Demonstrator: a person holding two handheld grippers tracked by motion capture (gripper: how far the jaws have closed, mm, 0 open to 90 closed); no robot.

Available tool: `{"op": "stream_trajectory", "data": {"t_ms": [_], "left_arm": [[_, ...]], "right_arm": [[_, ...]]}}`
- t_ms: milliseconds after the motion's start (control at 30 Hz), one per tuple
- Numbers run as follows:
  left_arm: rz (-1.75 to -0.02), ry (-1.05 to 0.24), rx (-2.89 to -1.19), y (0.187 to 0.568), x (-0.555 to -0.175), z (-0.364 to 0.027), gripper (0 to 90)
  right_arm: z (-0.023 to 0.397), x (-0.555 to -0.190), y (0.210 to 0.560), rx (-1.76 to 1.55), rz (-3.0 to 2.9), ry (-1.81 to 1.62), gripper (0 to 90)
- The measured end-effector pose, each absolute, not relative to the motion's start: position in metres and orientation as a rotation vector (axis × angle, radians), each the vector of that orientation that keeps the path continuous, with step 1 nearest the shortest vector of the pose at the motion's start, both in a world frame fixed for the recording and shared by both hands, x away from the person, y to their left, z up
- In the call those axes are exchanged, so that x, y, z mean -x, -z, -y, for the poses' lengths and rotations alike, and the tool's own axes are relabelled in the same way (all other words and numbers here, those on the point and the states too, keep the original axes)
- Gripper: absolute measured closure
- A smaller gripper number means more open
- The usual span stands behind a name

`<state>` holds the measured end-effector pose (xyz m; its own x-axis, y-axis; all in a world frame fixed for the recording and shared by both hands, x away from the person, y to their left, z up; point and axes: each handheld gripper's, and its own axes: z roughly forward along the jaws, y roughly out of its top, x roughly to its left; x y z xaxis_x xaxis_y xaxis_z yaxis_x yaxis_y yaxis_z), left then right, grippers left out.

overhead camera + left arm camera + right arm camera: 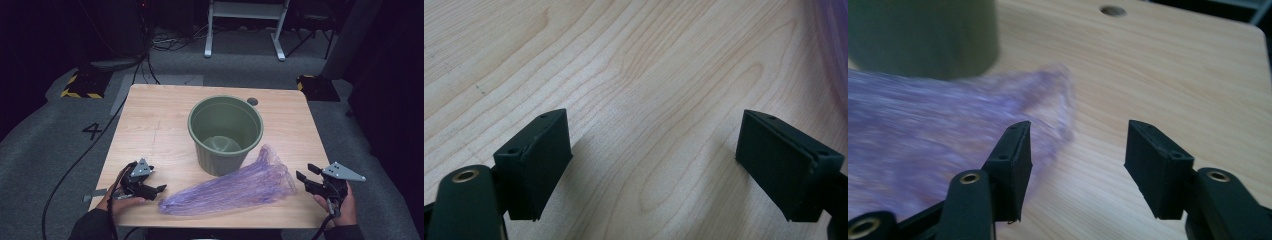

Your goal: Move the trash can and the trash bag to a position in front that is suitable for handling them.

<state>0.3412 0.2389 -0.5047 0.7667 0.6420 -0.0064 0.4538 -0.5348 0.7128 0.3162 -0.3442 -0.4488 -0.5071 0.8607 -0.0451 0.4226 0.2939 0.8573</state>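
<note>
A dark green bucket (220, 165) stands upright in the middle of the wooden table (150, 125), with nothing inside it that I can see. A crumpled purple see-through plastic bag (235, 187) lies in front of it, its wide end against the bucket's right side. My left gripper (157, 190) rests low by the bag's narrow left end, open, with bare wood between its jaws (654, 120). The bag (836, 45) shows at that view's right edge. My right gripper (306, 172) is open just right of the bag's wide end, nothing between the jaws (1079, 127). The bag (923, 125) and bucket (923, 35) lie to their left.
A round cable hole (252, 101) sits near the table's far edge. Beyond the table are grey carpet, black cables (100, 135), a white frame's legs (245, 30) and two yellow-and-black striped blocks (82, 85). Bare wood lies left of the bucket.
</note>
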Motion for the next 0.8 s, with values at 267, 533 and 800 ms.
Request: {"op": "stream_trajectory", "data": {"t_ms": [267,533,800], "left_arm": [[-0.815,-0.336,-2.231,0.505,-0.341,-0.239,14.1],[-0.813,-0.337,-2.231,0.505,-0.34,-0.239,14.2],[-0.814,-0.335,-2.231,0.504,-0.34,-0.238,14.1]], "right_arm": [[0.312,-0.302,0.446,-0.967,-2.167,-1.283,71.9],[0.297,-0.312,0.477,-0.955,-2.32,-1.189,72.4],[0.302,-0.325,0.496,-1.04,-2.344,-1.132,68.3]]}}
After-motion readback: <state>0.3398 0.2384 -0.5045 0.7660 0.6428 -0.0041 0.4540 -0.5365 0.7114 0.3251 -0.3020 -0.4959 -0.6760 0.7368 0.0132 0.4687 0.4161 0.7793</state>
